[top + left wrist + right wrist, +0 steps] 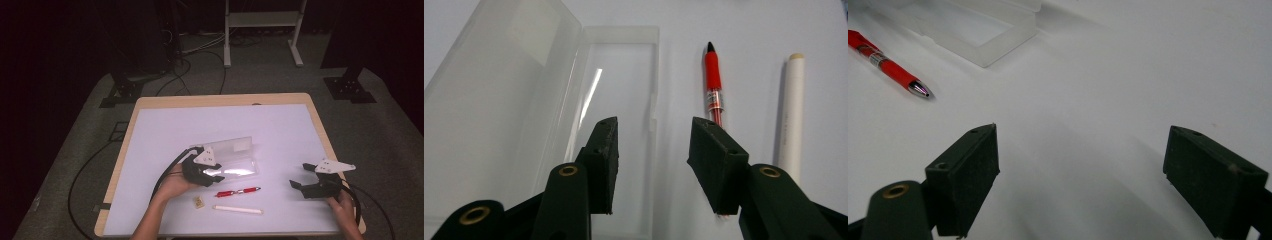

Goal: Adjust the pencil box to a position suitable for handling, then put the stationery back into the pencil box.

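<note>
A clear plastic pencil case lies open mid-table, its lid tilted up beside the tray. My left gripper stands open at the case's left end; in the left gripper view its jaws hover over the tray's near end with nothing between them. A red pen lies just in front of the case, and a white stick nearer the person. My right gripper is wide open over the bare mat, right of the red pen.
A small tan eraser lies left of the white stick. A white mat covers the wooden table. On the dark floor beyond are cables, stand feet and a white frame.
</note>
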A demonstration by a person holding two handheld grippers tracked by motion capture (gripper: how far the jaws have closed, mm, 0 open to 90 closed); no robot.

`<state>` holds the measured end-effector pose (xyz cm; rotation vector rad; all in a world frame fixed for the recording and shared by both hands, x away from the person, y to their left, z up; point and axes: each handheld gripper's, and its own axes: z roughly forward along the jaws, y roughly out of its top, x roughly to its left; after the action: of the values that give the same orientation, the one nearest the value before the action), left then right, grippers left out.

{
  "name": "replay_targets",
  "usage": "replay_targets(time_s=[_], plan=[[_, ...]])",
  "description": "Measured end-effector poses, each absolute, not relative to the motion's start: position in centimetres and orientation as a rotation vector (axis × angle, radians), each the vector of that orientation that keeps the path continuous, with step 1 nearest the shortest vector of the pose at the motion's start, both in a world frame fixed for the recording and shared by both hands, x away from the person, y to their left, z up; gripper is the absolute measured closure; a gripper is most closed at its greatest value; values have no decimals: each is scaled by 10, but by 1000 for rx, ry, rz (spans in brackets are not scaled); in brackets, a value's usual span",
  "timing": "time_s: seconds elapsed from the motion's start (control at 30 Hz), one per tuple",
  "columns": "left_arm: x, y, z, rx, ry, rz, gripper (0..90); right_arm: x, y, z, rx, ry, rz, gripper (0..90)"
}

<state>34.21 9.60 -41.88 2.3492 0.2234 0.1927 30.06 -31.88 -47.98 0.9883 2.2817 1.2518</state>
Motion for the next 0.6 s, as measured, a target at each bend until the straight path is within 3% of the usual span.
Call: replay_targets(time_s=[0.6], plan=[[325,93,-422,2342,207,179,483,300,-319,-480,989,2279,1248,138]])
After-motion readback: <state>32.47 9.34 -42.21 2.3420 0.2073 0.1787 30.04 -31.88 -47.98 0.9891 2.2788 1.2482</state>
